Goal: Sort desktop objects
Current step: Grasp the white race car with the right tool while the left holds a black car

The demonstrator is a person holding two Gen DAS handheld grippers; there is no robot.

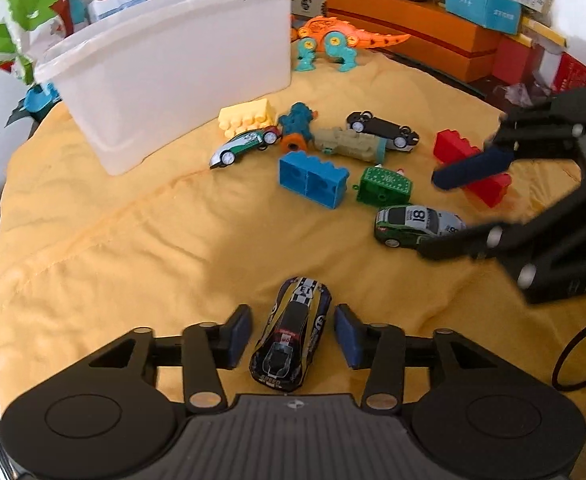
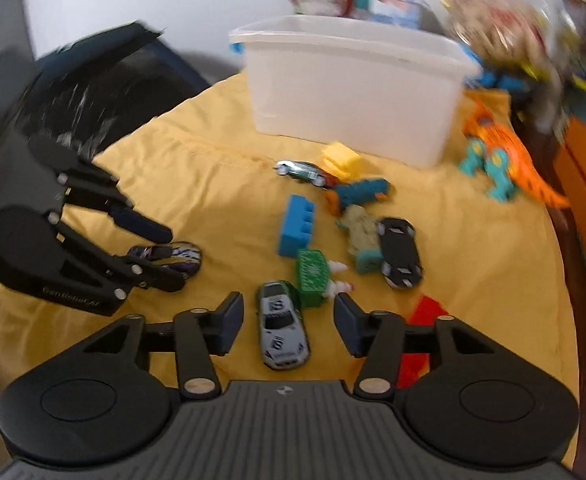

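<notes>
Toys lie on a yellow cloth [image 1: 113, 260]. My left gripper [image 1: 293, 334] is open, its pads either side of a black and yellow toy car [image 1: 293, 336] without touching it; the car also shows in the right wrist view [image 2: 173, 258]. My right gripper [image 2: 287, 322] is open around a silver and green number 81 car [image 2: 281, 326], which also shows in the left wrist view [image 1: 417, 222]. A white plastic bin [image 1: 173, 68] stands at the back. A blue brick [image 1: 313, 178], a green block [image 1: 383, 186], a red brick [image 1: 489, 190], a yellow brick [image 1: 247, 118] and two more cars [image 1: 385, 130] [image 1: 245, 146] lie between.
An orange dinosaur toy [image 1: 333, 42] stands behind the toys. Orange boxes [image 1: 413, 20] and clutter line the back right. Snack bags [image 1: 17, 24] sit behind the bin. A dark chair [image 2: 105, 80] is at the cloth's left edge. A cable [image 1: 573, 360] lies at the right.
</notes>
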